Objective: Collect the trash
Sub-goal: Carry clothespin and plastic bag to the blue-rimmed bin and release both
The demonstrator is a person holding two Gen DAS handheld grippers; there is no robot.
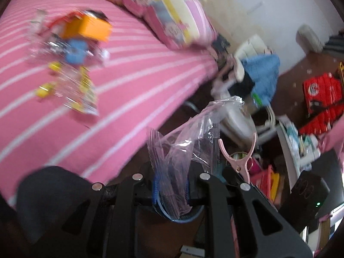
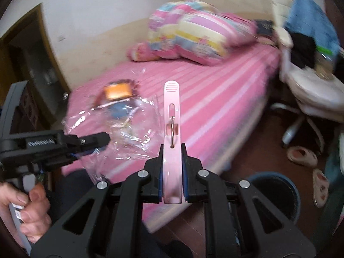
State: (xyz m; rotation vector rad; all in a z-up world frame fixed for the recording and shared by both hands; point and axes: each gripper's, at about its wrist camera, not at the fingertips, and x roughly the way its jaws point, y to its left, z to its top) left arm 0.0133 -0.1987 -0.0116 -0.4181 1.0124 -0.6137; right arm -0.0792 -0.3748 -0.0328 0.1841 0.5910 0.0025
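Note:
My left gripper is shut on a crumpled clear plastic bag that sticks up from between its pads. In the right wrist view the same gripper reaches in from the left, held by a person's hand, with the bag hanging over the bed. My right gripper is shut on a pink clothes peg that points forward; the peg also shows in the left wrist view. A blurred pile of trash lies on the pink striped bed: an orange box, a blue piece and yellow wrappers.
A dark blue bin stands on the brown floor just right of my right gripper. Pillows lie at the head of the bed. A white chair carries blue and black clothes. Slippers and red boxes sit on the floor.

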